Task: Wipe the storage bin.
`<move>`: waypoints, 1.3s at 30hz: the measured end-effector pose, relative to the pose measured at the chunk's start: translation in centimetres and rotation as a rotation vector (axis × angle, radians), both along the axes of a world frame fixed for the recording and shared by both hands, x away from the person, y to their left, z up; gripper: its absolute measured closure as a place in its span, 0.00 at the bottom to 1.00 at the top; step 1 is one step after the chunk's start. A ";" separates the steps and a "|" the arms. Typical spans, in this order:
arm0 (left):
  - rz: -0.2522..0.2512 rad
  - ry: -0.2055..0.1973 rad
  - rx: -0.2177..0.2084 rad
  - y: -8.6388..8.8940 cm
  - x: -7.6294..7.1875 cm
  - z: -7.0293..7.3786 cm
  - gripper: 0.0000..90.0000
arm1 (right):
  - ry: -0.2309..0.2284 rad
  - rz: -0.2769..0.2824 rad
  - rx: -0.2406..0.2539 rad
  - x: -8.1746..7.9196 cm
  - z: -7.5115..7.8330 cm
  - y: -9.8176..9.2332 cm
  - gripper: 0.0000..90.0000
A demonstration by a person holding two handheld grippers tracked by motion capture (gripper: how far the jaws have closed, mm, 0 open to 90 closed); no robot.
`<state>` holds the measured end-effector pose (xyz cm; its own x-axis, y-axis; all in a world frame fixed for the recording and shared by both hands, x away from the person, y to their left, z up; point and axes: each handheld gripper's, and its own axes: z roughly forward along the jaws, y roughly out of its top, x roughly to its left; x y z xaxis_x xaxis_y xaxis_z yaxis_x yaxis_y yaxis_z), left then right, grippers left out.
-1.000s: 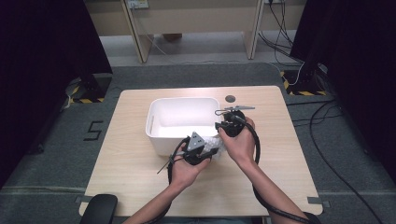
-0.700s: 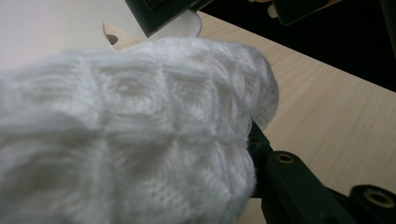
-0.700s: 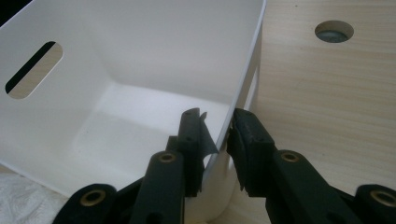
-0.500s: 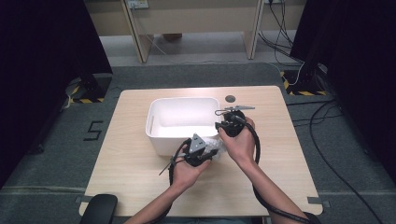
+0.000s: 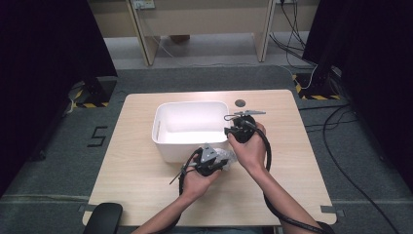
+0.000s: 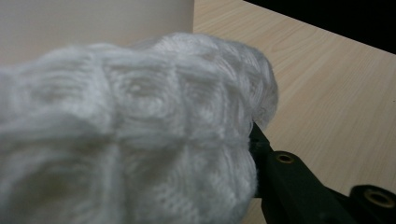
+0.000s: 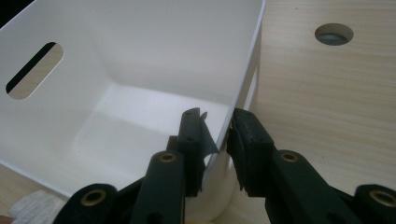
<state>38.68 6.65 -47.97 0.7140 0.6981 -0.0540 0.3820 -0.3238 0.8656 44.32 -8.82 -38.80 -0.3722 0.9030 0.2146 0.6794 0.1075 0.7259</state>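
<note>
Since a second ago, the person's left hand has sunk a little toward the pale wooden table (image 5: 146, 190), carrying its load down just beside the near wall of the white rectangular plastic tub (image 5: 191, 127); the right hand has kept its place.

The left gripper (image 5: 220, 164), seen from above near the tub's near right corner, has its jaws closed on a bundle of white knitted cloth (image 6: 135, 135). In the left gripper view the cloth bulges across the frame, with one black jaw pressing against its lower right edge and the tub's wall rising behind it.

The right gripper (image 7: 217, 140) straddles the thin rim of the tub at its right side: one jaw sits inside the wall, the other outside, and both close in on it, pinching the wall between them. The tub's floor is bare and white, with an oval handle slot (image 7: 33, 70) in the far wall.

A round hole with a grey insert (image 7: 333, 33) sits in the tabletop beyond the tub.
</note>
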 end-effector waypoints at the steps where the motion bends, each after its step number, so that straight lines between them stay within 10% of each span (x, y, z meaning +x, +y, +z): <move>1: 0.001 0.003 0.001 -0.1 0.0 -0.1 0.84 | 0.000 0.000 0.000 0.0 0.0 0.0 0.83; 22: 0.020 0.035 0.039 1.3 -0.1 -1.2 0.84 | 0.004 -0.002 0.021 0.2 0.1 -0.3 0.75; 39: 0.150 0.041 -0.007 10.8 -3.1 1.4 0.84 | 0.007 -0.004 -0.002 0.3 -0.3 0.4 0.75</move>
